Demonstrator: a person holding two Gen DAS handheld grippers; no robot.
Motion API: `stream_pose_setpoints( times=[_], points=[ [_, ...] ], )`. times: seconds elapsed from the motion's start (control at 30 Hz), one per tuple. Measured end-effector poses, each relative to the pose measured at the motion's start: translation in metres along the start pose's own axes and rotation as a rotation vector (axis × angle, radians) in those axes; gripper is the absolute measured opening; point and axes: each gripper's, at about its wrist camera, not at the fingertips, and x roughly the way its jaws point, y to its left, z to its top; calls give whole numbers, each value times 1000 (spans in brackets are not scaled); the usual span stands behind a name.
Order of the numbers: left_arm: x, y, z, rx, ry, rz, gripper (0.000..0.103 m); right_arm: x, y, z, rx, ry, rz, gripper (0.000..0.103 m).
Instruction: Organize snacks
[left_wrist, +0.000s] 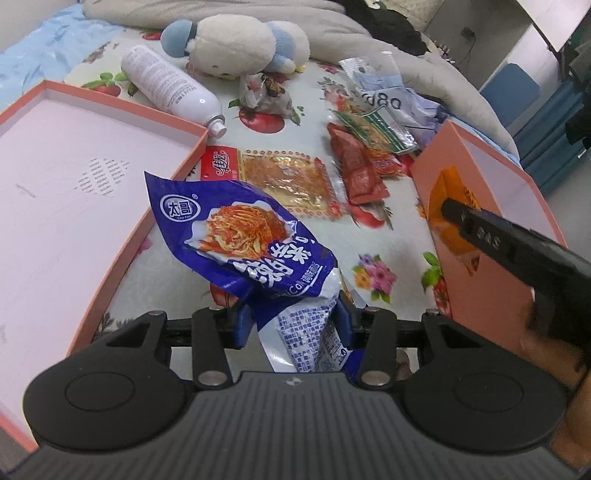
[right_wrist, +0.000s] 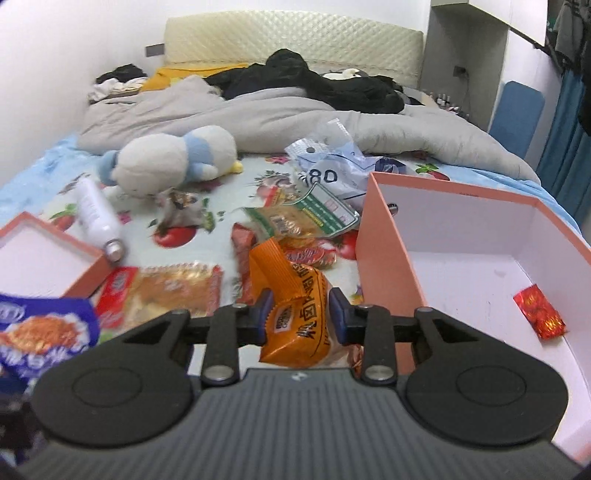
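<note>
My left gripper (left_wrist: 295, 317) is shut on a blue noodle-picture snack bag (left_wrist: 243, 236), held up above the bed sheet between the box lid and the box. My right gripper (right_wrist: 300, 310) is shut on an orange snack packet (right_wrist: 295, 295), lifted just left of the pink box (right_wrist: 384, 236). In the left wrist view that orange packet (left_wrist: 454, 218) and one right finger (left_wrist: 480, 232) show against the box wall (left_wrist: 480, 288). A small red foil packet (right_wrist: 539, 310) lies inside the box. Loose snacks stay on the sheet: a clear-and-red strip packet (left_wrist: 284, 177), red sausage packs (left_wrist: 354, 166), a green-edged packet (right_wrist: 306, 218).
A pink box lid (left_wrist: 92, 177) lies at the left. A white spray bottle (left_wrist: 173, 88), a plush toy (left_wrist: 236, 44), a crumpled wrapper (left_wrist: 266, 92) and a pale plastic bag (left_wrist: 391, 99) lie farther back. A grey quilt (right_wrist: 221, 110) and dark clothes (right_wrist: 314, 81) cover the bed's far half.
</note>
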Motion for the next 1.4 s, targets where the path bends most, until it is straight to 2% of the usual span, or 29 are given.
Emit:
stream_pose_setpoints(
  times=[0.3, 0.57, 1.03, 1.27, 1.4],
  points=[
    [-41, -25, -28, 75, -14, -5, 50, -57, -13, -31, 26, 28, 91, 31],
    [-74, -52, -49, 120, -22, -14, 50, -109, -39, -36, 60, 3, 133, 30],
    [-116, -106, -72, 200, -33, -113, 50, -191, -78, -44, 100, -44, 127, 30],
    [-126, -134, -72, 237, -66, -162, 50, -210, -101, -53, 142, -42, 91, 30],
    [-115, -148, -71, 249, -50, -172, 50, -204, -119, -57, 185, -17, 53, 29]
  ],
)
